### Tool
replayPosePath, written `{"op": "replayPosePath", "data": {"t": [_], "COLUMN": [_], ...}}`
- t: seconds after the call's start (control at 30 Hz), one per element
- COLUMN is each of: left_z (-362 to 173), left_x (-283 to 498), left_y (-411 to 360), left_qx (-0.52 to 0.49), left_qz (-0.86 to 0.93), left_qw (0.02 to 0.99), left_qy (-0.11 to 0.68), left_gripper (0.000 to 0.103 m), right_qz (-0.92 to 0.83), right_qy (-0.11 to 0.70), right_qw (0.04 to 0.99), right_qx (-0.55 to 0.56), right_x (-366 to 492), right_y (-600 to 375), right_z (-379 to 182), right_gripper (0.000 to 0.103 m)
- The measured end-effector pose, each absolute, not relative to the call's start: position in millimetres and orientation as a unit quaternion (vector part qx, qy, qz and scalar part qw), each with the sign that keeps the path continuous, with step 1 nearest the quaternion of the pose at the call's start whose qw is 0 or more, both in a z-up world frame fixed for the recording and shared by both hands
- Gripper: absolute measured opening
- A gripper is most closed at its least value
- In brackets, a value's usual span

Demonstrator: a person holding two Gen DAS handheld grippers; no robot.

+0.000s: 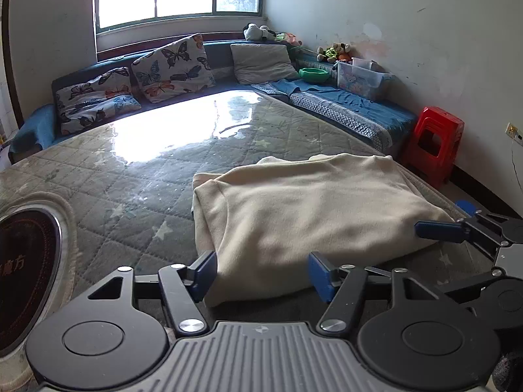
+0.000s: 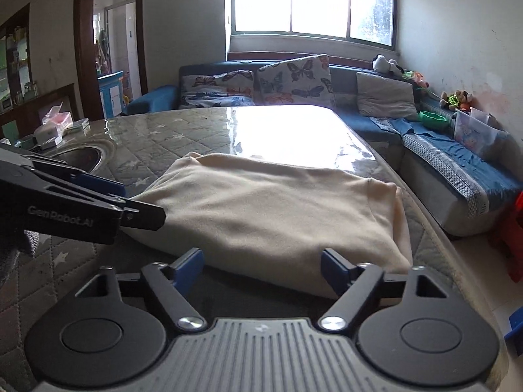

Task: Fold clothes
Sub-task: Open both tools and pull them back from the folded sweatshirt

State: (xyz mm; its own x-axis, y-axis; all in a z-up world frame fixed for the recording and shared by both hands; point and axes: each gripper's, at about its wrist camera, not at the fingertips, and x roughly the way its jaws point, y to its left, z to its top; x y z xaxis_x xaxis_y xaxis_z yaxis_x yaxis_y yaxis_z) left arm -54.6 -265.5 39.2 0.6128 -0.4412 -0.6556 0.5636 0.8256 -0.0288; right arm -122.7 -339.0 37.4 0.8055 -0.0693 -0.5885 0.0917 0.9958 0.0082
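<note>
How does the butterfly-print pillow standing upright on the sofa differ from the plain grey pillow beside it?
The butterfly-print pillow carries coloured butterflies on pale fabric; the grey pillow is plain. The butterfly-print pillow stands left, beside a second butterfly pillow lying flat; the grey pillow sits near the sofa's corner. Both lean against the blue sofa backrest.

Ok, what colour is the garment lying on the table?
Plain cream, no pattern. The garment shows best in the left wrist view.

Left gripper (image 1: pixel 263 272), right gripper (image 2: pixel 261 269) agape
</note>
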Motion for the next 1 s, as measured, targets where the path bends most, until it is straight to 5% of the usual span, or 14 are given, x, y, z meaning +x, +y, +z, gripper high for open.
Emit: {"op": "replayPosePath", "data": {"t": [0.37,1.0], "left_z": [41,42], "left_x": [-75,-106], "left_y": [-248,-236], "left_qx": [0.077,0.077], "left_qz": [-0.278,-0.263], "left_qw": [0.895,0.904], "left_qy": [0.341,0.328], "left_gripper": [0.094,0.103], "right_qz": [-0.080,-0.122], "right_qy": [0.313,0.317], "right_qw": [0.946,0.940], "right_qx": [0.030,0.024], "right_x": [-142,-160], "right_y": [-331,-322], "right_z": [36,40], "right_gripper": [0.101,0.103]}}
